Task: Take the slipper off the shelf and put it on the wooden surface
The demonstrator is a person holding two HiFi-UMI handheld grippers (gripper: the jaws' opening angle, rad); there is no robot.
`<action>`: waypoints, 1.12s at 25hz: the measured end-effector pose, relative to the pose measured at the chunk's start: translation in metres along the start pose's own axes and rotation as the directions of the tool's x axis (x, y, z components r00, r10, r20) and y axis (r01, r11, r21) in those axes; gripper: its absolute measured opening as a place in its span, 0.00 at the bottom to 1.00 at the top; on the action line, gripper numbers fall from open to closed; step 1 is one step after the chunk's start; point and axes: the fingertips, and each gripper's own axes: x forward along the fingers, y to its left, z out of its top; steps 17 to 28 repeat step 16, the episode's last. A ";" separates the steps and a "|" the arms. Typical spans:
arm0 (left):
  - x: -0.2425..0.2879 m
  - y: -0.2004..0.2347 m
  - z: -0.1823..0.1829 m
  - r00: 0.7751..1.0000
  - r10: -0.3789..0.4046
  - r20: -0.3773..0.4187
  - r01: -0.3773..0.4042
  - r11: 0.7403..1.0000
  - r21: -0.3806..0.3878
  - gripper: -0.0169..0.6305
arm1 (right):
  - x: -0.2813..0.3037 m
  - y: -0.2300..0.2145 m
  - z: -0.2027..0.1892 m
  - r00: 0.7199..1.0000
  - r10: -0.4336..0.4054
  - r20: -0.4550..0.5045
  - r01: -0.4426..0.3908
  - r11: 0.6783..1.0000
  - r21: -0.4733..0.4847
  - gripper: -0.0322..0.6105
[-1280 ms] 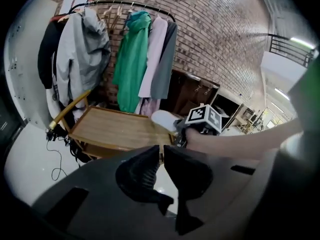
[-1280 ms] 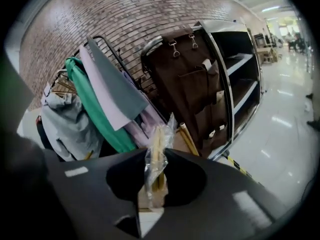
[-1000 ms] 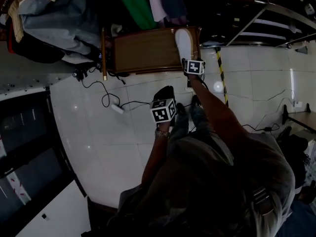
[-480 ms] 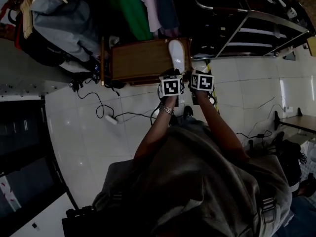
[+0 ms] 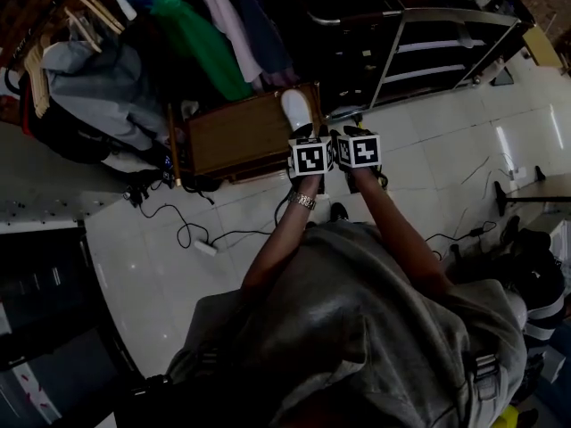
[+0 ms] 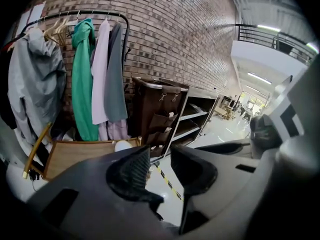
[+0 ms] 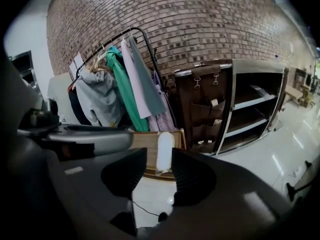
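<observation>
Both forearms reach forward, the grippers level and side by side, their marker cubes almost touching. Left gripper [image 6: 160, 159]: ribbed black pads opening, nothing between them. Right gripper [image 7: 159, 176]: jaws closing on air, a gap left. White oval slipper [image 7: 165, 151] lies flat on the wooden surface [image 5: 234, 136], beyond the right fingertips in line with their gap, untouched. Right of the fingers, farther out: metal-framed shelf [image 7: 250, 109] with a brown pocketed fabric side. Behind: brick wall [image 7: 200, 29].

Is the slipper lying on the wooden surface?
Yes, the white slipper lies flat at the right end of the wooden surface.
</observation>
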 end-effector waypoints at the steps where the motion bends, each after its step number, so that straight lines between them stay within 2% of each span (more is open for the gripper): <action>1: 0.000 -0.002 0.001 1.000 0.000 0.002 0.000 1.000 0.003 0.23 | -0.002 0.000 0.000 1.000 0.013 0.002 -0.013 1.000 0.022 0.27; 3: -0.002 -0.004 0.004 1.000 0.005 0.009 -0.005 1.000 0.013 0.23 | -0.006 0.001 0.002 0.999 0.035 0.011 -0.036 0.998 0.052 0.27; 16: -0.011 -0.011 0.015 0.999 0.009 0.050 -0.011 1.000 0.026 0.23 | -0.024 0.007 0.024 0.994 0.033 0.103 -0.030 0.999 -0.035 0.27; 28: -0.011 -0.011 0.015 0.999 0.009 0.050 -0.011 1.000 0.026 0.23 | -0.024 0.007 0.024 0.994 0.033 0.103 -0.030 0.999 -0.035 0.27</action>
